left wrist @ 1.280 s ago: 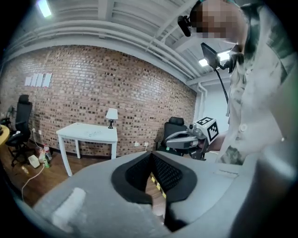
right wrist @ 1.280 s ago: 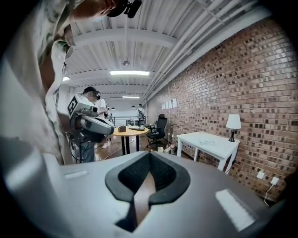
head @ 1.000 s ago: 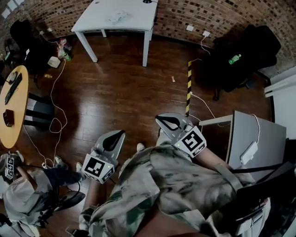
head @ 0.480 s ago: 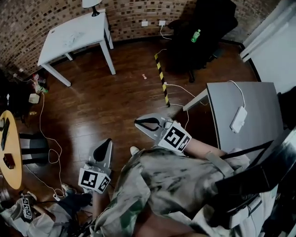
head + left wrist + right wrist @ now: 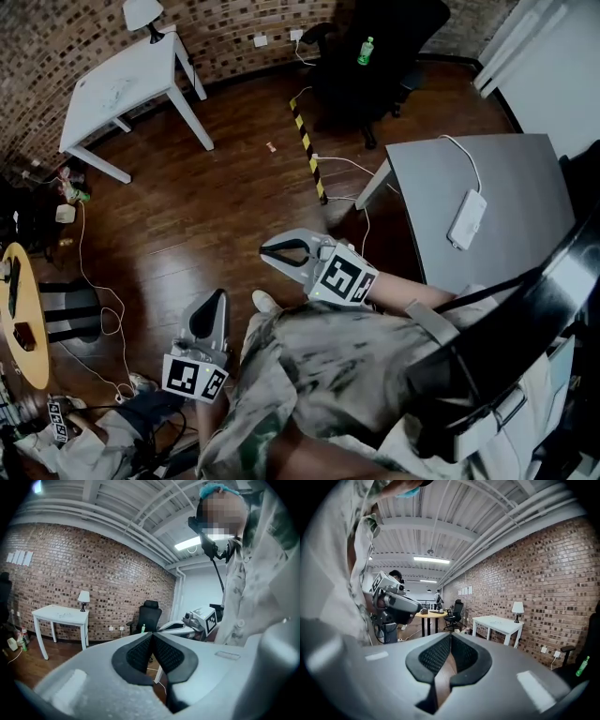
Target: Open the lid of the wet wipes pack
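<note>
No wet wipes pack shows in any view. In the head view my left gripper (image 5: 214, 300) hangs over the dark wood floor by my left leg, jaws closed together on nothing. My right gripper (image 5: 268, 251) is held in front of my body, pointing left, also shut and empty. The left gripper view shows its black ribbed pads (image 5: 140, 652) meeting at the tip, aimed at a black chair and a grey table. In the right gripper view the pads (image 5: 435, 654) touch at the tip and point toward a white table by the brick wall.
A grey table (image 5: 506, 178) with a white adapter (image 5: 466, 218) and cable stands to my right. A white table (image 5: 112, 84) with a lamp (image 5: 142, 14) is at the far left, a black chair (image 5: 380, 37) with a green bottle (image 5: 365, 51) farther back. Striped tape (image 5: 307, 150) and cables lie on the floor.
The head view has swung right: the grey table now fills more of the right side and the white table has slid left. Both grippers stay shut and keep roughly their places.
</note>
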`<state>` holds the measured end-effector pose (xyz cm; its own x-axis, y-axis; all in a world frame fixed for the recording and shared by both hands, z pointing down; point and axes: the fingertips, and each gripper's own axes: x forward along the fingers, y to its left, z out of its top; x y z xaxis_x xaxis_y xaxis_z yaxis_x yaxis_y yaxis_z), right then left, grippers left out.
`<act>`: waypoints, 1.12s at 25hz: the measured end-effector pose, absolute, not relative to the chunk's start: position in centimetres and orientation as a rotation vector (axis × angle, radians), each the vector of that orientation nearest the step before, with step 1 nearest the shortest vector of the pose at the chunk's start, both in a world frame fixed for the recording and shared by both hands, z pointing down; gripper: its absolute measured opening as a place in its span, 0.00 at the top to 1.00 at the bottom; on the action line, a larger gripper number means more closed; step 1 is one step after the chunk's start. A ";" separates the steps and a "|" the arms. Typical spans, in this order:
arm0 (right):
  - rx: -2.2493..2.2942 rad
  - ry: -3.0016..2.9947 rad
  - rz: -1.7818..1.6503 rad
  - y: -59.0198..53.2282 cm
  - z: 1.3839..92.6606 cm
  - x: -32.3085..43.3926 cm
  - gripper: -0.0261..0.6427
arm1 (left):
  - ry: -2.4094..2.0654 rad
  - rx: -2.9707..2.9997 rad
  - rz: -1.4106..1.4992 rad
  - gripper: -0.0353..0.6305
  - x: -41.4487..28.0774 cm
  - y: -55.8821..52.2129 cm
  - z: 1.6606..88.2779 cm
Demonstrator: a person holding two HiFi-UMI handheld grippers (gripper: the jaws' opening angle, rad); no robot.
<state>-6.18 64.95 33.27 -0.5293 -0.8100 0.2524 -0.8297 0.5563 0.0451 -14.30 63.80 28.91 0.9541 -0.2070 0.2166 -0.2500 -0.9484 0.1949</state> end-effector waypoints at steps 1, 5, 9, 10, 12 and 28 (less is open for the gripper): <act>1.370 -2.554 0.124 65.7 33.3 -6.0 0.94 | -0.338 2.890 0.296 0.94 -14.0 64.7 28.9; 1.366 -2.561 0.115 67.6 32.8 -5.4 0.94 | -0.364 2.905 0.323 0.94 -13.5 66.3 28.5; 1.356 -2.582 0.087 68.5 32.4 -4.5 0.94 | -0.390 2.901 0.329 0.94 -12.8 67.3 28.4; 1.353 -2.584 0.081 68.8 32.3 -4.2 0.94 | -0.393 2.903 0.328 0.94 -12.5 67.5 28.3; 1.346 -2.585 0.071 69.4 32.0 -3.9 0.94 | -0.398 2.905 0.323 0.94 -12.1 68.1 28.1; 1.344 -2.537 0.088 71.5 32.2 -3.8 0.95 | -0.377 2.901 0.320 0.94 -11.7 69.4 28.7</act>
<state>-3.81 71.50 32.19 -0.5340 -0.8034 0.2635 -0.8196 0.5684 0.0719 -11.71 69.42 28.69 0.9441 -0.2286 0.2374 -0.2715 -0.9478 0.1673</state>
